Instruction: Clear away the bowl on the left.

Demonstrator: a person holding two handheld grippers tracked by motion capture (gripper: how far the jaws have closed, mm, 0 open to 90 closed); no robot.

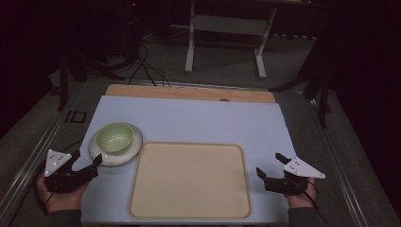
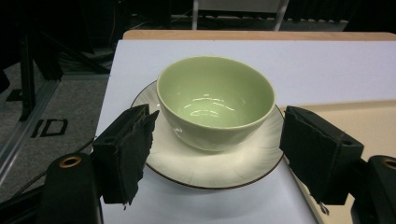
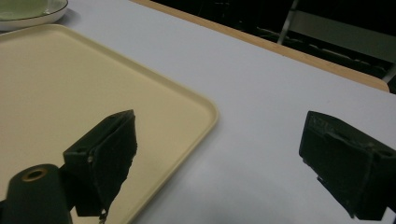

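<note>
A pale green bowl (image 1: 115, 137) stands upright on a white plate (image 1: 131, 152) with a dark rim, left of a beige tray (image 1: 189, 179). My left gripper (image 1: 86, 162) is open at the table's left edge, just short of the plate. In the left gripper view the bowl (image 2: 215, 100) and plate (image 2: 219, 165) sit between and beyond the wide-apart jaws, with nothing held. My right gripper (image 1: 269, 164) is open over the white mat to the right of the tray. In the right gripper view its left jaw hangs over the tray's corner (image 3: 201, 109), its right jaw over the mat.
A white mat (image 1: 198, 118) covers the table, with a wooden strip (image 1: 189, 92) along the far edge. Beyond the table stand a white frame's legs (image 1: 224, 42) and cables on a dark floor. A metal rail (image 1: 28, 161) runs along the left side.
</note>
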